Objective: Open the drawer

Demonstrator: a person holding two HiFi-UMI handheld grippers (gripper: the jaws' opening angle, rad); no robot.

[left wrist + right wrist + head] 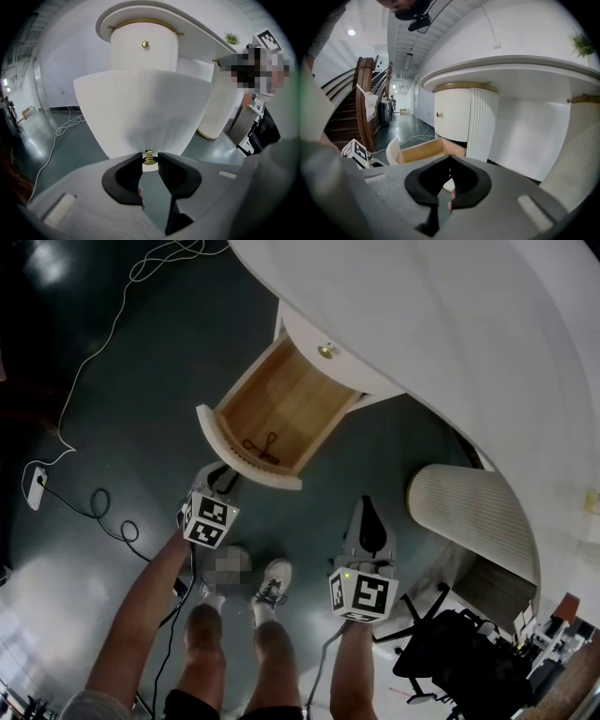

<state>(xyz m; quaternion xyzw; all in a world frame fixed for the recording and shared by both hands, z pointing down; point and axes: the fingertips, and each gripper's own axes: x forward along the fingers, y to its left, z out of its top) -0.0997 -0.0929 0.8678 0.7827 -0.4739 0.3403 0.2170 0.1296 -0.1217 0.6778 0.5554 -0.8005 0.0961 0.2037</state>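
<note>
Grips the brass knob (149,159) on the drawer (281,401) front with the left gripper (150,157), jaws narrowed onto it. Shows the drawer pulled well out of the white cabinet (300,334), one small dark item (262,448) inside by its front wall. Holds the right gripper (450,158) near the drawer's front, jaws closed together, empty.

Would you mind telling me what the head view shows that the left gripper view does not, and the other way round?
Only the head view shows the wooden inside of the drawer, a dark object lying in it, the right gripper and the person's shoe. Only the left gripper view shows the left gripper with its fingers closed on the drawer's brass knob. Both show the drawer pulled out and the upper knob.
</note>
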